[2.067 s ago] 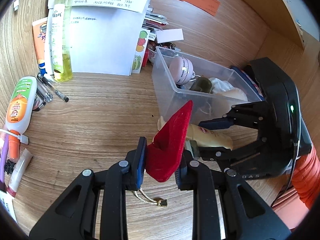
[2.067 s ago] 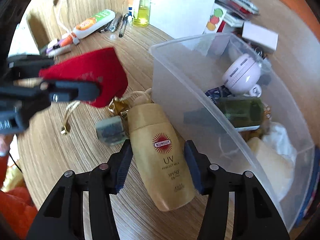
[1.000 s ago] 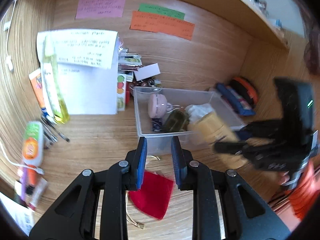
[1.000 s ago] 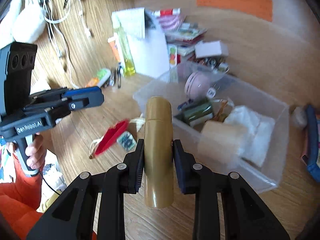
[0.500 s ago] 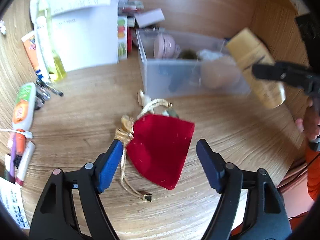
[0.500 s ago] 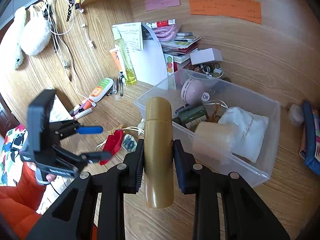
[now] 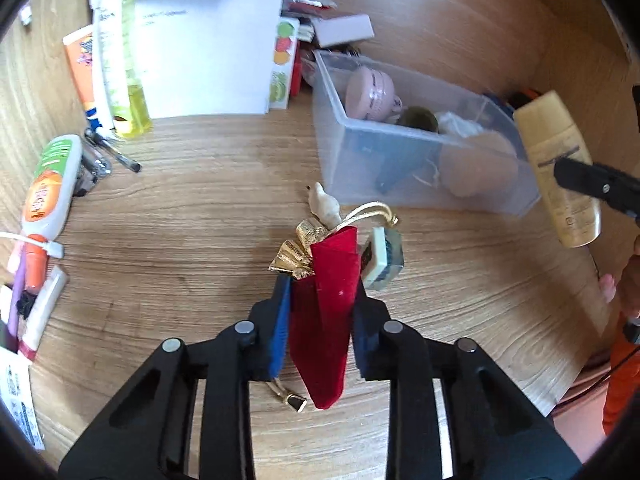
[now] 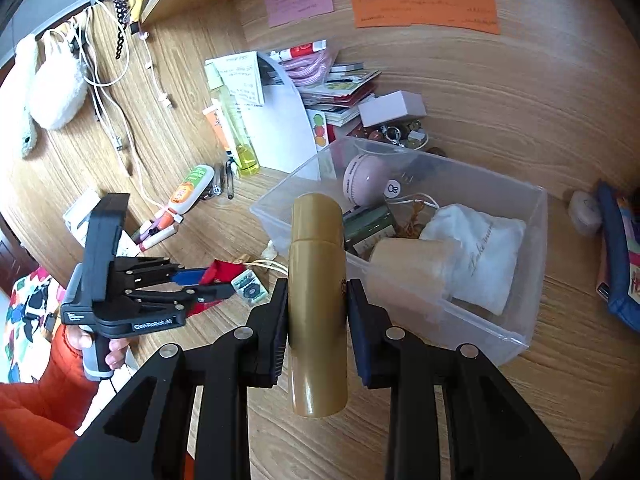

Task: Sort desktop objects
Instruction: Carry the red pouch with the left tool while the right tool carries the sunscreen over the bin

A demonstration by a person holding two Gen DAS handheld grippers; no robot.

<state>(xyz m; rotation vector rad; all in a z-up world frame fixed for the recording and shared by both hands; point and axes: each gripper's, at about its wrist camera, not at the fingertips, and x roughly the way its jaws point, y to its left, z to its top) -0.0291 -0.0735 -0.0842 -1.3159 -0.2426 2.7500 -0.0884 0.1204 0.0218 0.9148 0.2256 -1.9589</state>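
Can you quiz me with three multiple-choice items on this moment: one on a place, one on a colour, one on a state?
1. Where is the pink round gadget?
A. inside the clear bin
B. on the desk by the pens
C. in the left gripper

2. What colour is the pouch in the left gripper?
A. blue
B. red
C. white

3. What is the right gripper doing?
A. open, empty
B. shut on nothing
C. shut on the gold bottle

Answers: 1 A, it lies among the bin's contents; 2 B, red velvet shows between the pads; 3 C, both pads press the bottle's sides.
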